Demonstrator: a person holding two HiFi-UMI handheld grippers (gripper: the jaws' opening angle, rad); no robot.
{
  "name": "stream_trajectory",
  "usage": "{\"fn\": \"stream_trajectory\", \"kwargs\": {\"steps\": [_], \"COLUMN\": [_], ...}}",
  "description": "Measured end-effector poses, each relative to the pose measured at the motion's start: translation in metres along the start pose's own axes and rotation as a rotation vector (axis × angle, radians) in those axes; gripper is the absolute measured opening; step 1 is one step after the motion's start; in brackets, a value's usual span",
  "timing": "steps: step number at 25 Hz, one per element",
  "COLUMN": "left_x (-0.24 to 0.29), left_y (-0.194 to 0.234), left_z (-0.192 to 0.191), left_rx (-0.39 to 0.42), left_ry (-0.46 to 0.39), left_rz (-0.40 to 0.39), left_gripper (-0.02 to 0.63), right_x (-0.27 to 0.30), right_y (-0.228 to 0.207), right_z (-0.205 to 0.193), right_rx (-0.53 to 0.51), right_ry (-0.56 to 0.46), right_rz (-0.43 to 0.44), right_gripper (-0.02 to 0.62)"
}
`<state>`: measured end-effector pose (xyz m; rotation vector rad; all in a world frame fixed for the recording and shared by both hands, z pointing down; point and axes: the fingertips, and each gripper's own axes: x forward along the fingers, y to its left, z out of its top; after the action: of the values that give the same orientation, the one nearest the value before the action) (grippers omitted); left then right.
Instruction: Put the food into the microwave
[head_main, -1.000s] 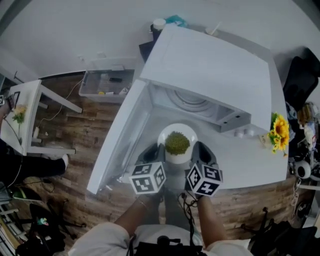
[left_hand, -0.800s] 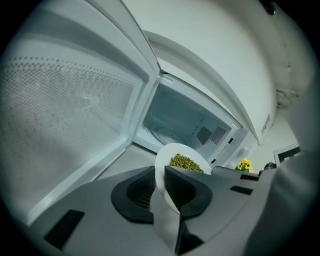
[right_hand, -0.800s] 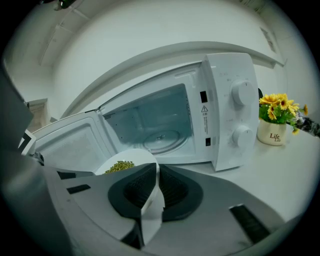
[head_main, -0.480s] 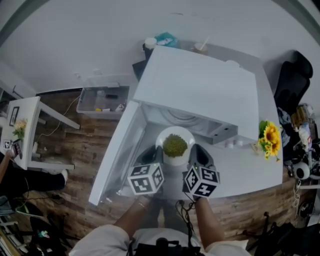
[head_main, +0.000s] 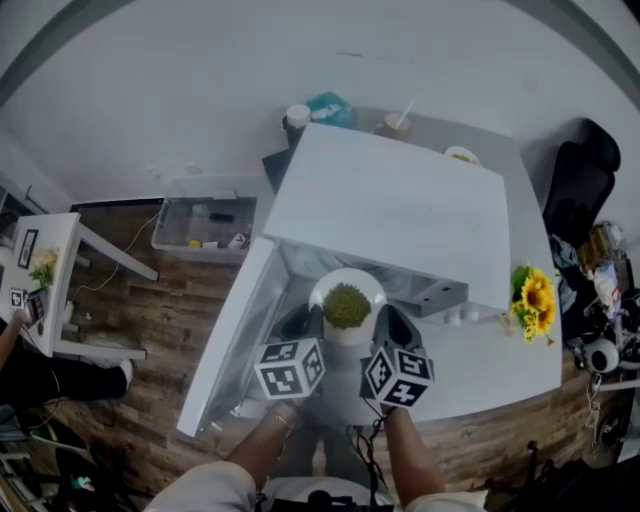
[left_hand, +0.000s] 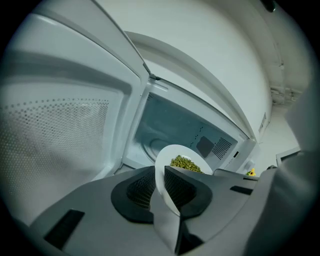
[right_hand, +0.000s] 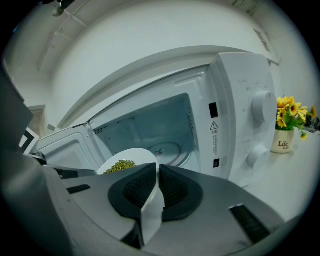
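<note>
A white plate (head_main: 347, 290) with a heap of green peas (head_main: 346, 305) hangs in front of the open white microwave (head_main: 400, 205). My left gripper (head_main: 305, 322) is shut on the plate's left rim and my right gripper (head_main: 393, 322) is shut on its right rim. In the left gripper view the plate (left_hand: 176, 159) edge stands between the dark pads, with peas (left_hand: 186, 163) beyond. The right gripper view shows the plate (right_hand: 124, 162) clamped likewise, with the glass turntable (right_hand: 165, 149) inside the cavity ahead. The microwave door (head_main: 235, 330) is swung wide to the left.
The microwave stands on a white counter (head_main: 500, 350). A small vase of sunflowers (head_main: 530, 297) sits to its right, next to the control knobs (right_hand: 261, 105). Cups (head_main: 297, 117) stand behind the microwave. A grey bin (head_main: 200, 222) and a side table (head_main: 45, 270) lie on the wooden floor at left.
Both grippers have carried the plate up and toward the microwave opening; its far rim now sits at the mouth of the cavity. The grips have not changed.
</note>
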<state>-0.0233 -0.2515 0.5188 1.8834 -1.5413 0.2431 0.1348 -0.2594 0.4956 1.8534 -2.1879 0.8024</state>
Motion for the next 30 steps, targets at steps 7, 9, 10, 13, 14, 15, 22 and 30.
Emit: {"fn": "stream_trajectory", "kwargs": {"steps": [7,9,10,13,14,15,22,30], "left_x": [0.026,0.035,0.038,0.047,0.051,0.054,0.082,0.109], "left_y": [0.003,0.004,0.005,0.006,0.006,0.006,0.008,0.008], "left_z": [0.014,0.019,0.022,0.029,0.032,0.034,0.047,0.052], "left_rx": [-0.005,-0.003,-0.004,-0.015,-0.016,-0.014,0.0,0.005], "left_ry": [-0.032,-0.04,-0.046,-0.075,-0.085,-0.092,-0.127,-0.157], "left_rz": [-0.002,-0.004,-0.007,-0.023,-0.026,-0.026,-0.026,-0.034], "left_gripper": [0.072,0.072,0.072,0.071,0.072,0.072,0.072,0.072], "right_x": [0.021,0.028,0.031,0.04,0.043,0.047,0.071,0.093], "right_y": [-0.004,-0.005,-0.005,-0.006,-0.007,-0.009,-0.014,-0.024], "right_z": [0.008,0.012,0.013,0.017,0.018,0.019,0.029,0.035], "right_rx": [0.005,0.006,0.008,0.019,0.022,0.026,0.031,0.069], "right_ry": [-0.025,-0.036,-0.043,-0.065,-0.071,-0.076,-0.125,-0.183], "right_rz": [0.003,0.008,0.011,0.017,0.019,0.021,0.031,-0.012], "right_gripper": [0.028,0.028,0.028,0.028,0.028,0.028,0.026,0.027]}}
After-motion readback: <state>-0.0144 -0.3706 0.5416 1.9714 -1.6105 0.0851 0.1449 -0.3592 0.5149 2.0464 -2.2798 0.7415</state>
